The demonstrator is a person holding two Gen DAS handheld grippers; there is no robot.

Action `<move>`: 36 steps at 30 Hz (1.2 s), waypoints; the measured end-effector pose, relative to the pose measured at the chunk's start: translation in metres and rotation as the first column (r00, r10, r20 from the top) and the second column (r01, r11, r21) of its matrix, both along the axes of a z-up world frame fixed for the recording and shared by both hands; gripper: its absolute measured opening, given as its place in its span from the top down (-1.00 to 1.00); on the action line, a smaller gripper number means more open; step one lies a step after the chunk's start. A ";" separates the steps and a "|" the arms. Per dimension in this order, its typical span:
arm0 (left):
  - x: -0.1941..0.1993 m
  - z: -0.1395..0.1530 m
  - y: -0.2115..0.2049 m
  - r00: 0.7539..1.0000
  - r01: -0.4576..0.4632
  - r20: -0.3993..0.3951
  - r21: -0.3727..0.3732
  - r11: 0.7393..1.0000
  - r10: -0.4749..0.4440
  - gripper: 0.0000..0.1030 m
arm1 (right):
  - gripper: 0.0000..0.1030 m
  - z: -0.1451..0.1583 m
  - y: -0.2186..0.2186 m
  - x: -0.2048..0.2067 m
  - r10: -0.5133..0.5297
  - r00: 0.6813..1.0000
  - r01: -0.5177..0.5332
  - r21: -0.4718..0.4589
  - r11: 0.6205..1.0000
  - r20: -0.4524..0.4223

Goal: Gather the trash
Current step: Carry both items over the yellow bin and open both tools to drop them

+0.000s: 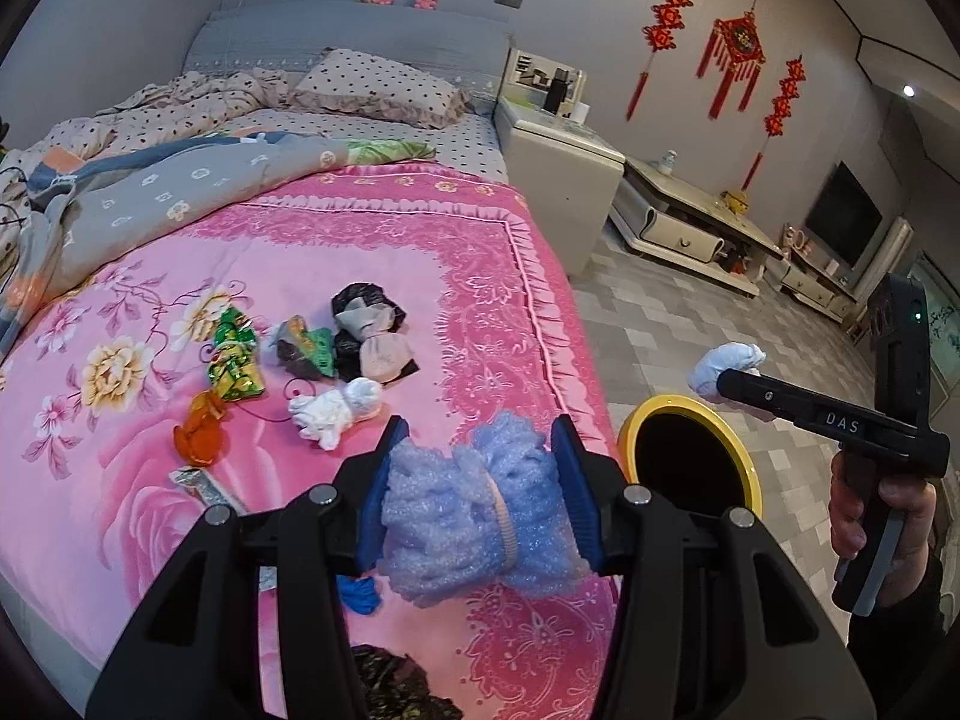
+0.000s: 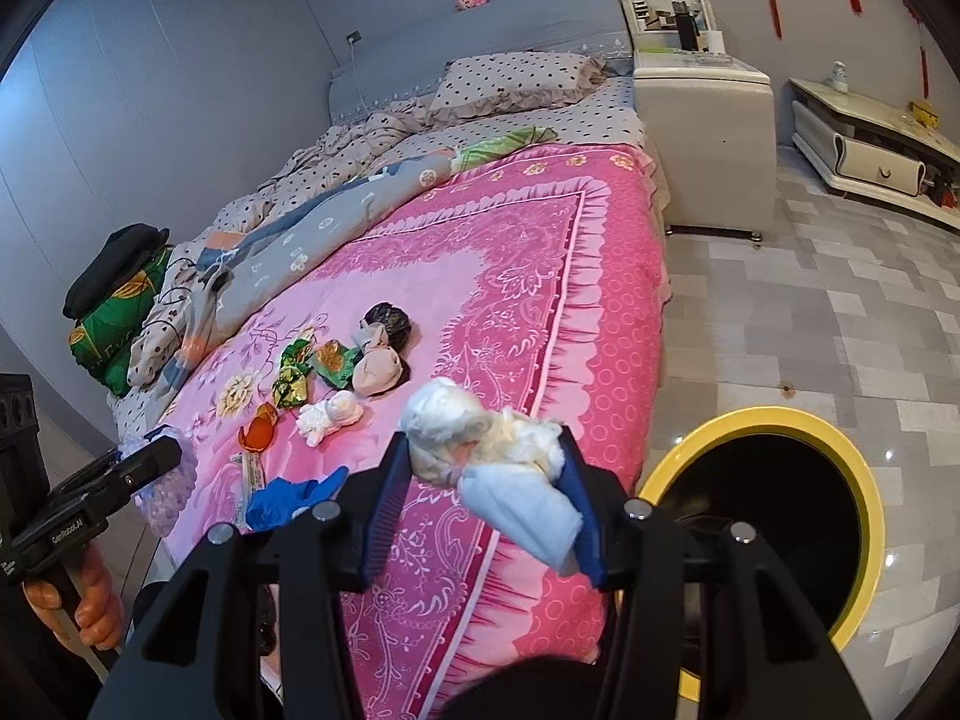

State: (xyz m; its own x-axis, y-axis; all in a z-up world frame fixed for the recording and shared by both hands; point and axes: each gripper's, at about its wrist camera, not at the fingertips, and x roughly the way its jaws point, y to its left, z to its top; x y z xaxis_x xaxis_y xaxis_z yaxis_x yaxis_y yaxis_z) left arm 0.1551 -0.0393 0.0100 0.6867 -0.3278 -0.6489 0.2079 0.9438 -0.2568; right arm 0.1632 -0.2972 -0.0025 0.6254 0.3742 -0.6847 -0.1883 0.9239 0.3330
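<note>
Gripping a bundle of pale blue foam netting (image 1: 480, 516), the left gripper (image 1: 480, 450) has both blue pads pressed into its sides; a tan band runs around the bundle's middle. The bundle hangs above the pink bedspread (image 1: 420, 276), near the bed's foot-side edge. The right gripper (image 2: 480, 468) is clamped on a wad of white tissue (image 2: 498, 450), one end folded and pale blue, held over the bed's edge beside the bin (image 2: 852, 462).

Bin: yellow rim, dark inside, standing on the grey tiled floor (image 2: 840, 300) just beside the bed.

More trash lying on the bedspread, mid-surface: a white crumpled tissue (image 1: 336, 411), green and gold wrappers (image 1: 234, 354), an orange plastic piece (image 1: 201, 429), a black bag with beige cloth lumps (image 1: 369, 333), a silver wrapper strip (image 1: 204, 483). A blue glove (image 2: 288, 498) lies nearer the foot-side edge.

Toward the head of the bed: a grey flowered quilt (image 1: 150, 192), rumpled, and a dotted pillow (image 1: 378, 84). A white nightstand (image 2: 702, 138) stands at the bed's head corner. Red knot ornaments (image 1: 738, 54) hang on the wall.

A hand (image 1: 882, 510) grips the right tool's handle.
</note>
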 end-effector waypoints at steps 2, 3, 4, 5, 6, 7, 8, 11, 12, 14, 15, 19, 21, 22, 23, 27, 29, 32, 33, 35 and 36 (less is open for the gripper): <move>0.004 0.003 -0.015 1.000 0.030 -0.003 -0.006 1.000 -0.030 0.10 | 0.13 0.001 -0.013 -0.002 -0.023 1.000 0.023 0.007 1.000 0.000; 0.007 0.004 -0.026 0.999 0.049 -0.007 -0.010 0.999 -0.049 0.10 | 0.13 0.001 -0.019 -0.003 -0.034 0.999 0.034 0.012 0.999 -0.002; 0.008 0.005 -0.033 0.998 0.063 -0.007 -0.010 0.998 -0.063 0.10 | 0.13 0.001 -0.027 -0.004 -0.045 0.999 0.045 0.016 0.999 -0.004; 0.009 0.006 -0.041 0.997 0.076 -0.006 -0.009 0.997 -0.076 0.10 | 0.13 0.001 -0.033 -0.006 -0.055 0.998 0.055 0.017 0.998 -0.003; 0.011 0.007 -0.050 0.996 0.090 -0.004 -0.007 0.996 -0.090 0.10 | 0.13 0.001 -0.040 -0.007 -0.066 0.998 0.066 0.016 0.998 -0.001; 0.012 0.007 -0.057 0.994 0.105 -0.004 -0.009 0.994 -0.105 0.10 | 0.13 0.001 -0.046 -0.009 -0.077 0.997 0.077 0.015 0.997 -0.001; 0.014 0.008 -0.064 0.993 0.118 -0.006 -0.011 0.993 -0.118 0.10 | 0.13 0.001 -0.052 -0.010 -0.087 0.996 0.087 0.016 0.996 -0.001; 0.022 0.008 -0.089 0.987 0.160 -0.012 -0.015 0.987 -0.160 0.09 | 0.13 -0.001 -0.071 -0.013 -0.118 0.993 0.118 0.019 0.993 -0.003; 0.023 0.008 -0.097 0.985 0.171 -0.013 -0.016 0.985 -0.172 0.09 | 0.13 -0.001 -0.077 -0.014 -0.129 0.992 0.129 0.019 0.992 -0.004; 0.027 0.006 -0.114 0.980 0.198 -0.020 -0.022 0.980 -0.198 0.09 | 0.13 -0.003 -0.088 -0.017 -0.150 0.989 0.150 0.022 0.988 -0.008; 0.029 0.005 -0.121 0.977 0.209 -0.023 -0.025 0.978 -0.210 0.09 | 0.13 -0.004 -0.095 -0.018 -0.161 0.987 0.161 0.024 0.987 -0.012; 0.036 -0.001 -0.154 0.966 0.256 -0.032 -0.026 0.966 -0.257 0.09 | 0.12 -0.009 -0.117 -0.021 -0.200 0.979 0.201 0.032 0.979 -0.022; 0.040 -0.004 -0.171 0.959 0.280 -0.040 -0.028 0.960 -0.281 0.09 | 0.12 -0.013 -0.129 -0.021 -0.221 0.975 0.222 0.033 0.975 -0.029; 0.041 -0.005 -0.179 0.956 0.289 -0.042 -0.031 0.957 -0.290 0.09 | 0.12 -0.014 -0.133 -0.020 -0.229 0.973 0.230 0.033 0.973 -0.034; 0.043 -0.007 -0.188 0.952 0.301 -0.045 -0.032 0.953 -0.302 0.08 | 0.12 -0.017 -0.137 -0.019 -0.237 0.971 0.239 0.034 0.971 -0.040; 0.050 -0.017 -0.216 0.940 0.334 -0.063 -0.038 0.942 -0.336 0.08 | 0.12 -0.027 -0.154 -0.019 -0.268 0.962 0.270 0.042 0.962 -0.058; 0.053 -0.024 -0.227 0.934 0.347 -0.076 -0.042 0.937 -0.349 0.08 | 0.12 -0.033 -0.161 -0.018 -0.279 0.958 0.283 0.048 0.958 -0.070; 0.059 -0.036 -0.244 0.925 0.364 -0.095 -0.048 0.930 -0.367 0.07 | 0.12 -0.043 -0.171 -0.015 -0.297 0.950 0.303 0.054 0.951 -0.093; 0.062 -0.041 -0.250 0.922 0.370 -0.102 -0.053 0.927 -0.374 0.07 | 0.12 -0.047 -0.174 -0.014 -0.304 0.947 0.311 0.055 0.949 -0.100; 0.066 -0.048 -0.257 0.918 0.376 -0.114 -0.061 0.925 -0.381 0.07 | 0.12 -0.053 -0.181 -0.013 -0.316 0.942 0.323 0.059 0.944 -0.113; 0.069 -0.052 -0.262 0.915 0.379 -0.123 -0.066 0.923 -0.385 0.07 | 0.12 -0.057 -0.185 -0.012 -0.322 0.939 0.331 0.064 0.942 -0.122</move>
